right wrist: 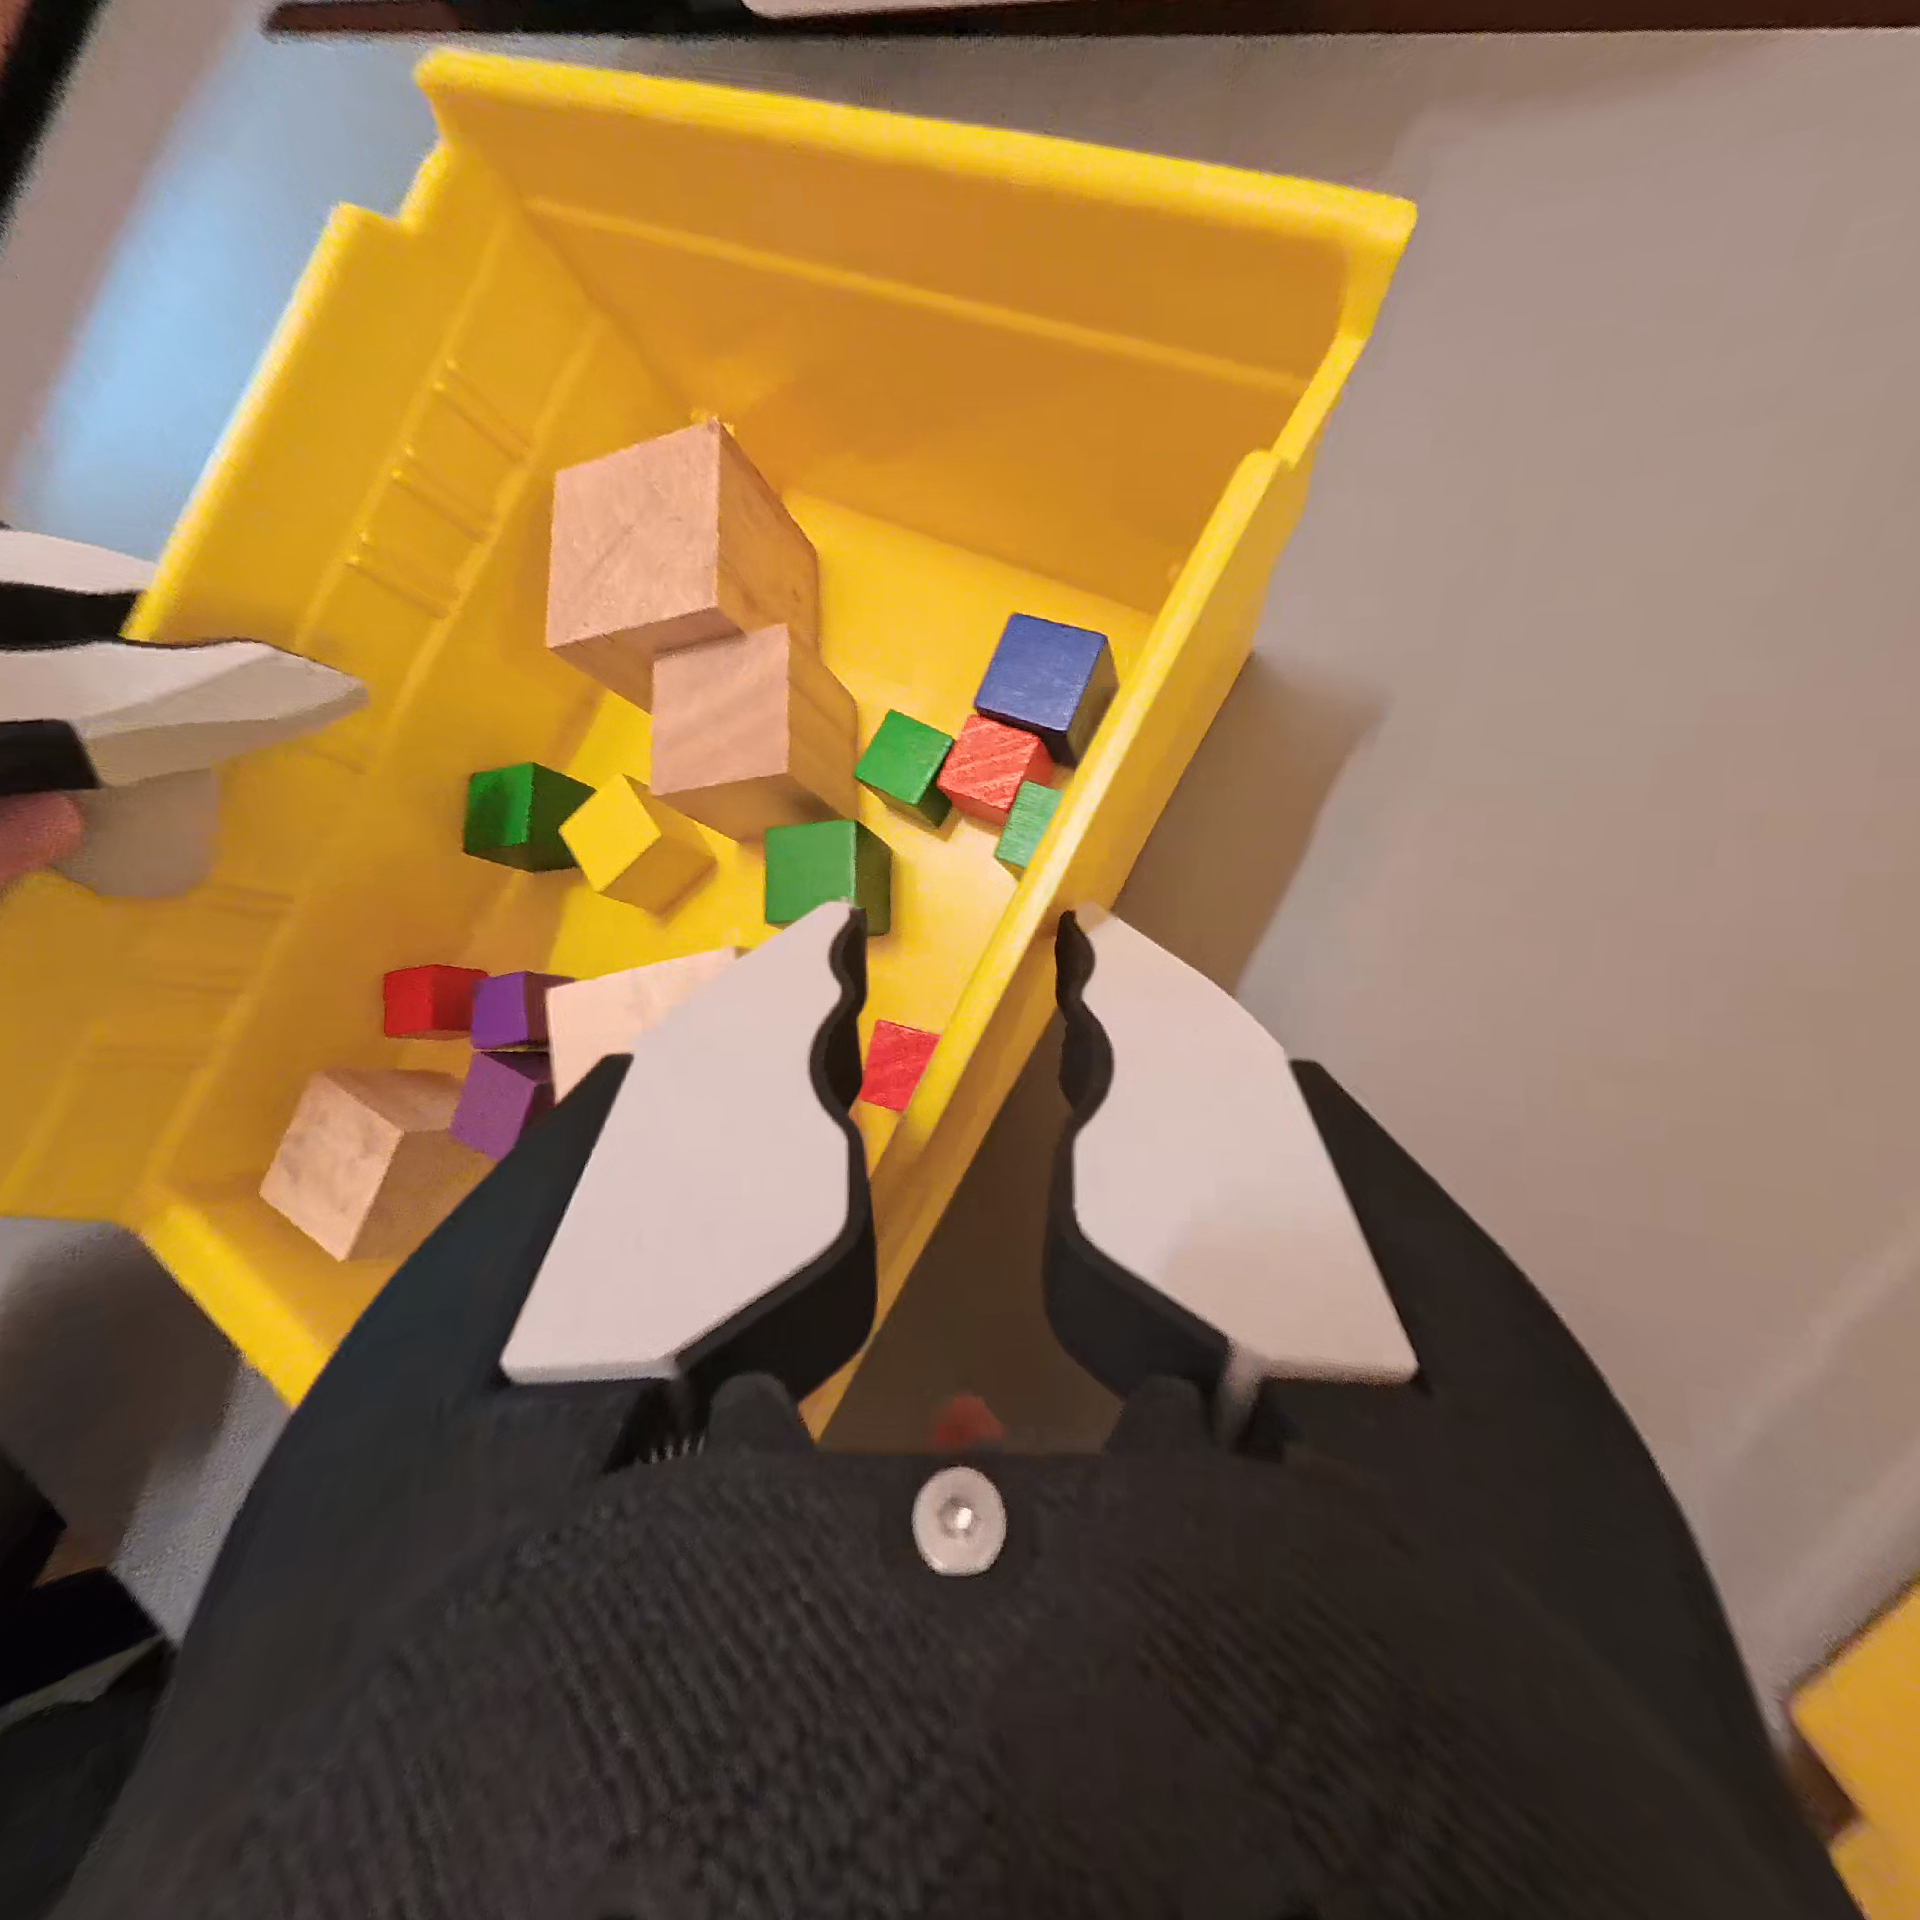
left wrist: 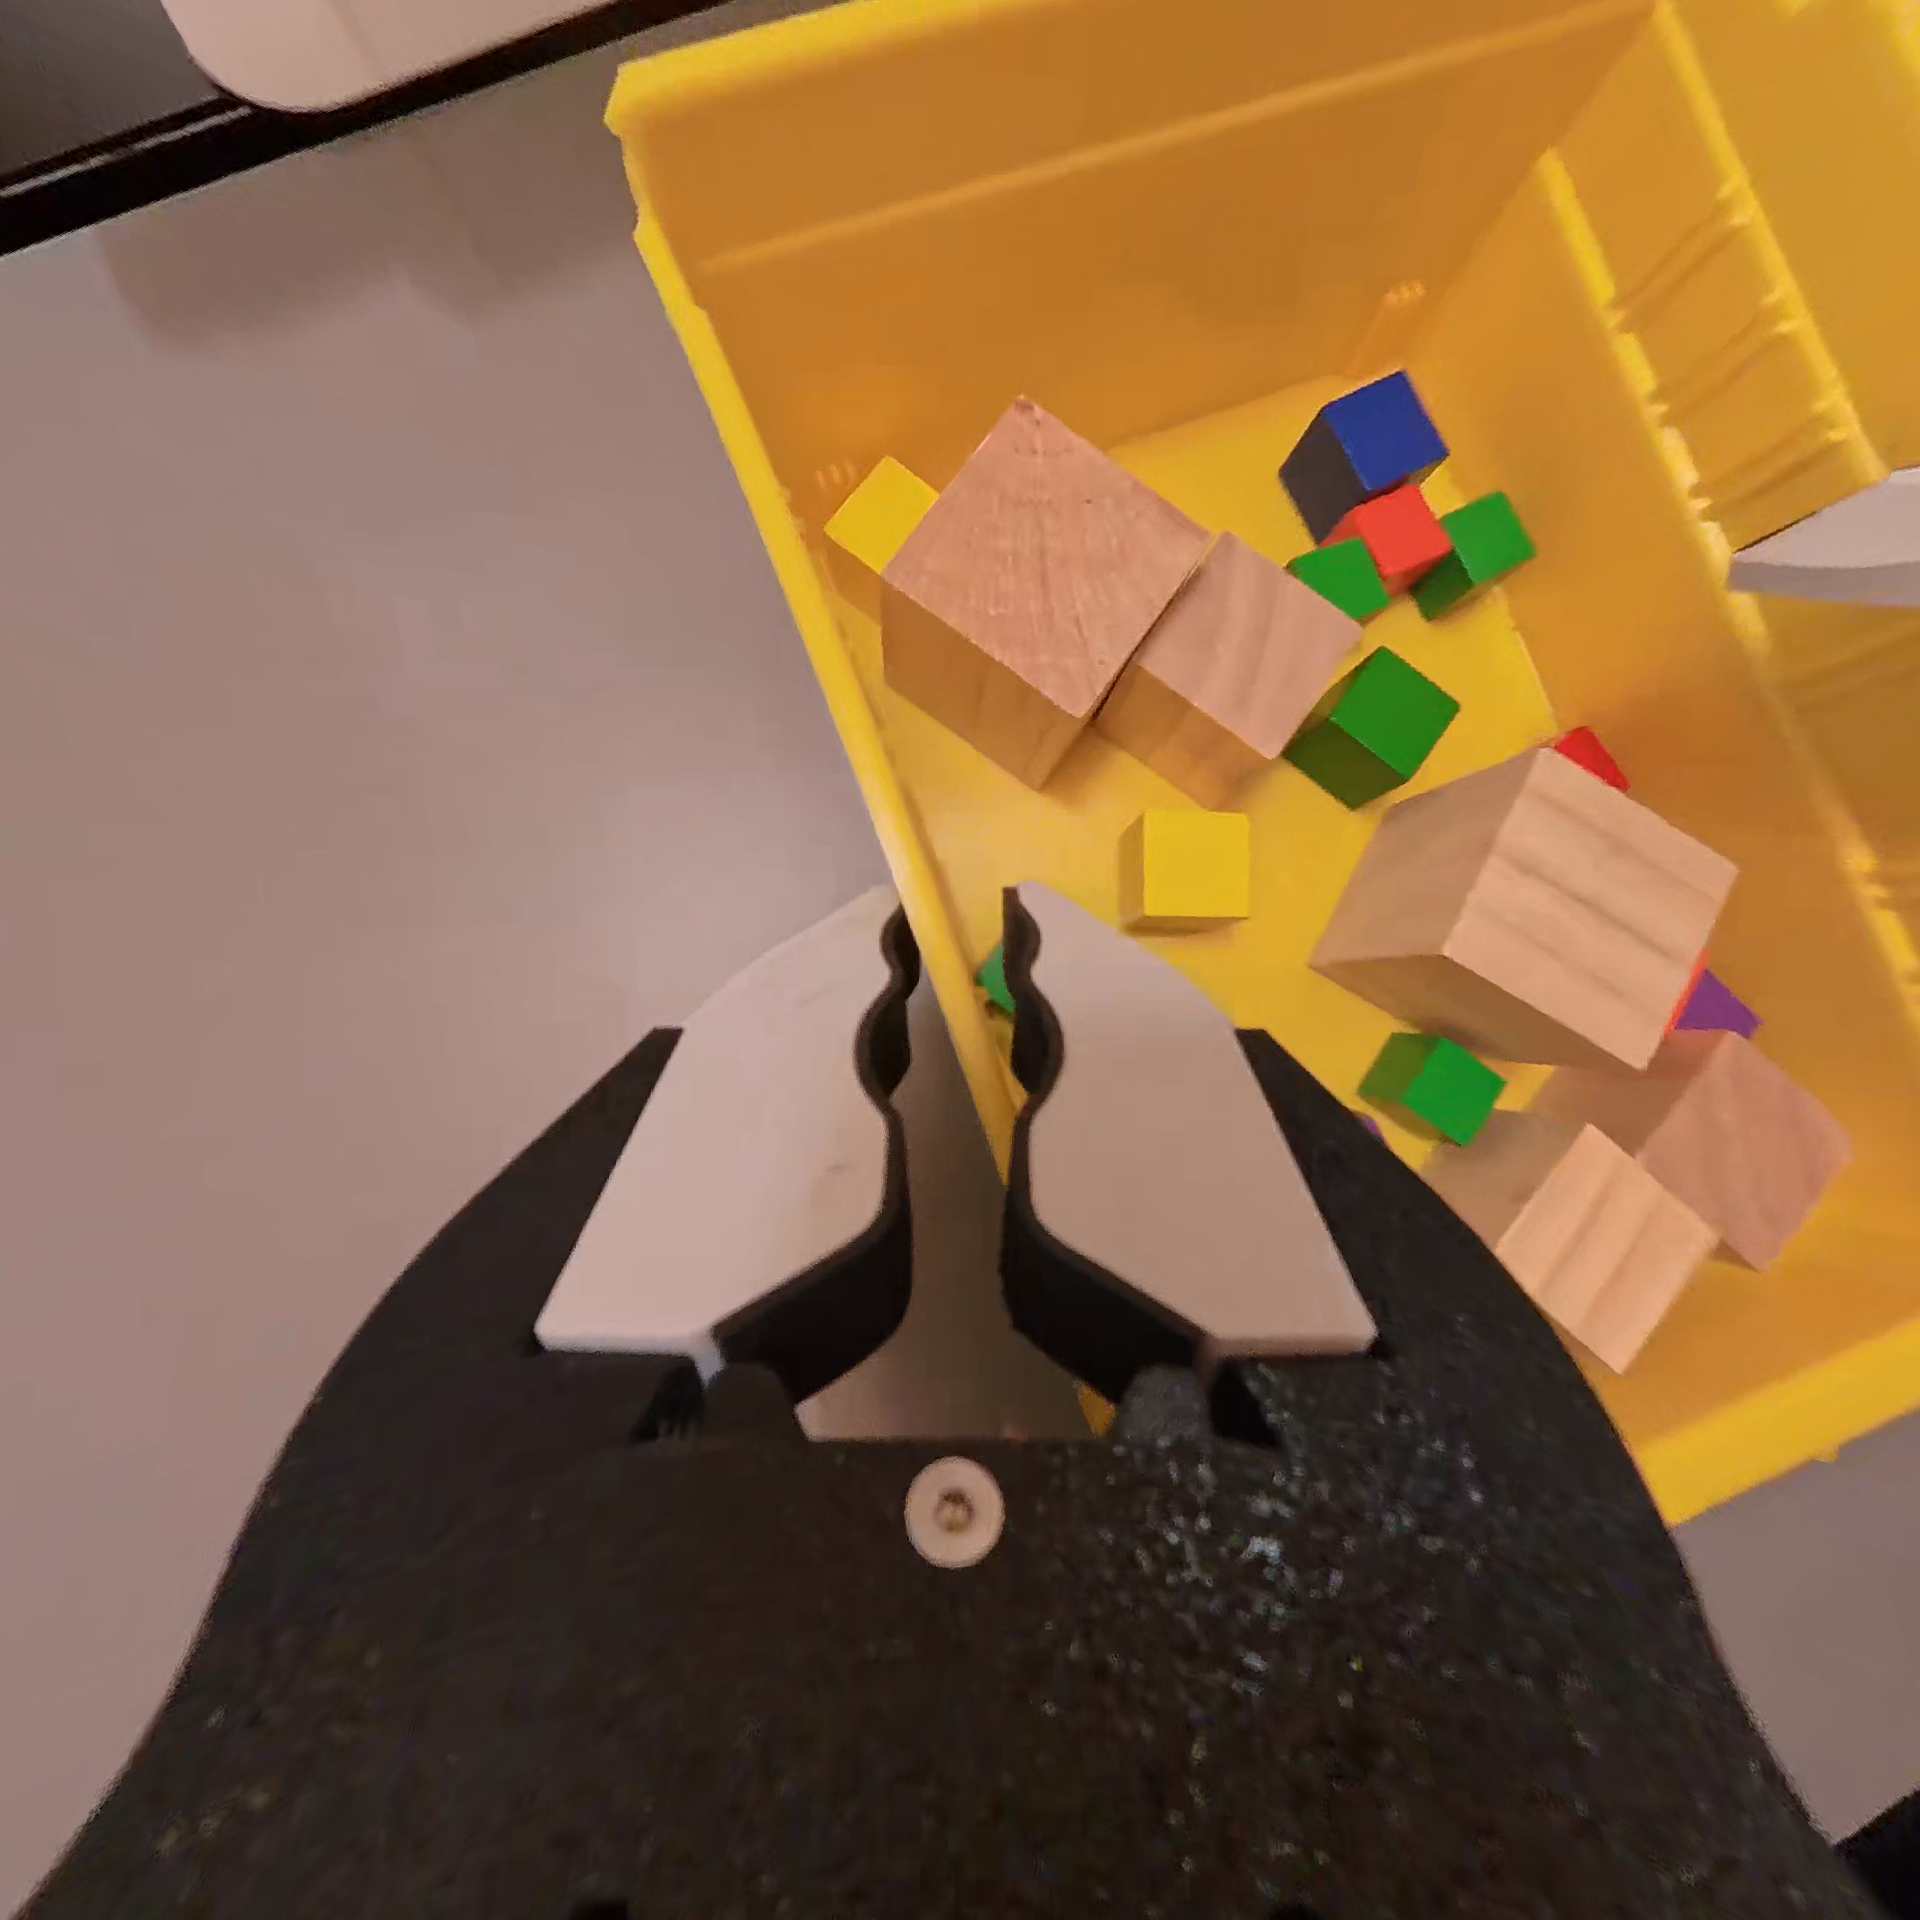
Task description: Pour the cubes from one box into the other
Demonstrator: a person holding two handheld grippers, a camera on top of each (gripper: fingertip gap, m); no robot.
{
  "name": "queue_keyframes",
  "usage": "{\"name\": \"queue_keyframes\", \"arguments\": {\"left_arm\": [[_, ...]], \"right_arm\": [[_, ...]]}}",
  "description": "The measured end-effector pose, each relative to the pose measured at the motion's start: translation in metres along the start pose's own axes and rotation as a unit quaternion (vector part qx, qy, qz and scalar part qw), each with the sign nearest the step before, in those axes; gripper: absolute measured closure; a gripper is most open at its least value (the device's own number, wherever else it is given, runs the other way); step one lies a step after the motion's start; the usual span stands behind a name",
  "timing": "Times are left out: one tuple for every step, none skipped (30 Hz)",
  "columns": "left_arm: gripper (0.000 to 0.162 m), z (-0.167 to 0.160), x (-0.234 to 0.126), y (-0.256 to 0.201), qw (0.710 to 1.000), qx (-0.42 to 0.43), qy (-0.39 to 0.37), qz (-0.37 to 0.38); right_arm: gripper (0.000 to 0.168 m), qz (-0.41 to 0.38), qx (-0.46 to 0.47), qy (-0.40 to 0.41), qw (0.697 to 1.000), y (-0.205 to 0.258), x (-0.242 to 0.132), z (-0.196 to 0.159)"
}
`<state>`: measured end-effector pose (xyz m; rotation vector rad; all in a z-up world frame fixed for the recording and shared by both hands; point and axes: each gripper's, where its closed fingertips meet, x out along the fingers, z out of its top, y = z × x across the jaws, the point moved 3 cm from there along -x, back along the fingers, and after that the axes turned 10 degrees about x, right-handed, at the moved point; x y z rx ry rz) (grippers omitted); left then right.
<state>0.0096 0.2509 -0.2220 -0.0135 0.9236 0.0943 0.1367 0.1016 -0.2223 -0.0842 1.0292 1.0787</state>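
Observation:
A yellow box [left wrist: 1039, 208] holds several cubes: large plain wooden ones [left wrist: 1029, 582], a blue one [left wrist: 1371, 436], and small green, red, yellow and purple ones. My left gripper [left wrist: 958, 920] is shut on the box's left wall, one finger inside and one outside. In the right wrist view the same box [right wrist: 935, 312] shows with its wooden cubes [right wrist: 644, 540] and the blue cube [right wrist: 1044, 670]. My right gripper [right wrist: 961, 920] straddles the right wall, jaws apart, with a gap on the inner side. The left gripper's fingers [right wrist: 208, 696] show at the far wall.
The box is on a grey table [left wrist: 364, 623] whose dark back edge [left wrist: 104, 197] runs along the top left. A corner of a second yellow box [right wrist: 1870, 1787] shows at the lower right. A fingertip of a hand [right wrist: 31, 831] shows at the left edge.

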Motion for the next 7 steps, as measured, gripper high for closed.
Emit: {"name": "queue_keyframes", "arguments": {"left_arm": [[0.149, 0.0001, -0.0002, -0.0001, 1.000, 0.001, 0.014, 0.006], [0.154, 0.0004, -0.0004, 0.0014, 0.999, -0.005, 0.029, 0.018], [0.155, 0.0006, 0.0000, 0.0028, 0.999, -0.003, 0.042, 0.029], [0.157, 0.0009, 0.0001, 0.0036, 0.998, -0.002, 0.054, 0.037], [0.157, 0.0014, 0.0001, 0.0041, 0.997, 0.000, 0.066, 0.047], [0.158, 0.0024, 0.0003, 0.0041, 0.996, 0.006, 0.074, 0.057], [0.157, 0.0028, 0.0005, 0.0039, 0.995, 0.009, 0.080, 0.064]], "right_arm": [[0.136, -0.016, -0.005, 0.007, 1.000, -0.0008, 0.0009, 0.0006], [0.139, -0.031, -0.008, 0.013, 0.999, -0.0014, 0.0016, 0.0015], [0.142, -0.044, -0.011, 0.018, 0.999, -0.0022, 0.0024, 0.0023], [0.145, -0.055, -0.014, 0.019, 0.998, -0.0025, 0.0035, 0.0035], [0.147, -0.064, -0.014, 0.016, 0.998, -0.0030, 0.0046, 0.0047], [0.149, -0.071, -0.012, 0.010, 0.997, -0.0036, 0.0056, 0.0057], [0.150, -0.074, -0.013, 0.009, 0.997, -0.0042, 0.0058, 0.0060]]}}
